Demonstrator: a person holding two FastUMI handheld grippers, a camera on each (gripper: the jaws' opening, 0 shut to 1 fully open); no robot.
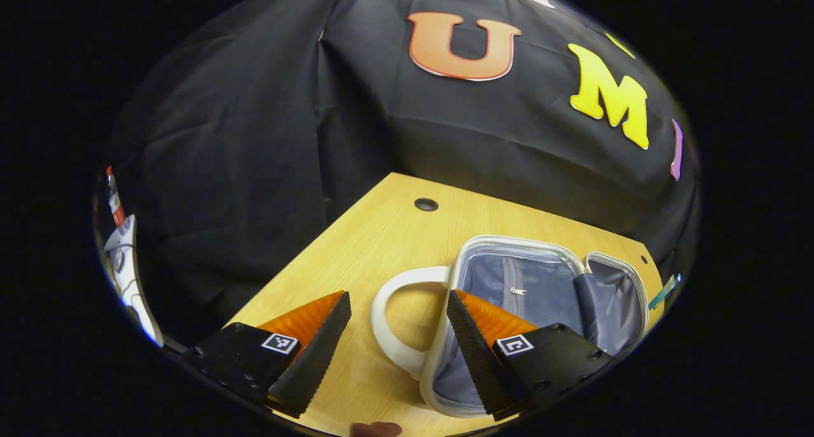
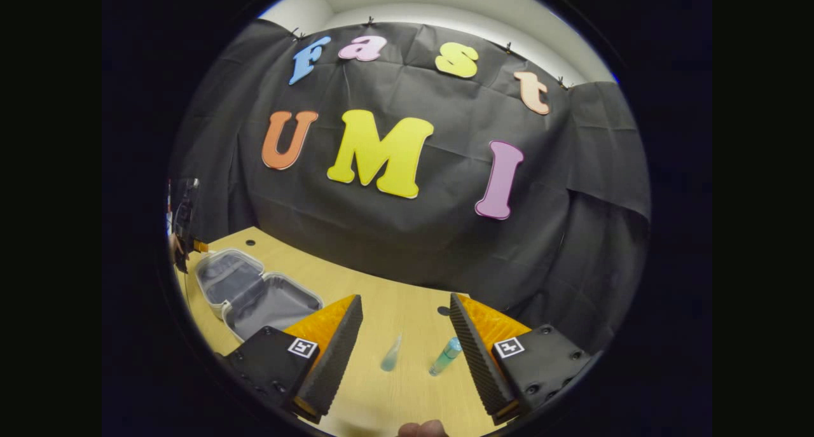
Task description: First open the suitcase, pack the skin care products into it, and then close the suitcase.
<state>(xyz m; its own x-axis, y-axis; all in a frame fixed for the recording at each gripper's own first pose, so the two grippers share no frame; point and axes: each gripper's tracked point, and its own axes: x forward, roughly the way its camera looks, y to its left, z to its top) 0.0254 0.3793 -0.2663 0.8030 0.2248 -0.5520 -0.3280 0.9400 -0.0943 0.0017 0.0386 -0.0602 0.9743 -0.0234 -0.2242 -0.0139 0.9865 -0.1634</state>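
The suitcase lies open on the table, both halves spread flat, lining up, its white handle on the left in the left gripper view; in the right gripper view it sits well off to the left. The left gripper hangs over the handle with its jaws apart and nothing between them. The right gripper is also spread and empty, aimed at two skin care items on the bare wood: a small clear tube and, just right of it, a teal bottle. Opening looks done, so packing is the step in hand. Both pieces are slim and lie flat, so the right gripper should probably drop low, straddle one across its width and close at mid-body; a pinch near an end could make it pivot or skid away.
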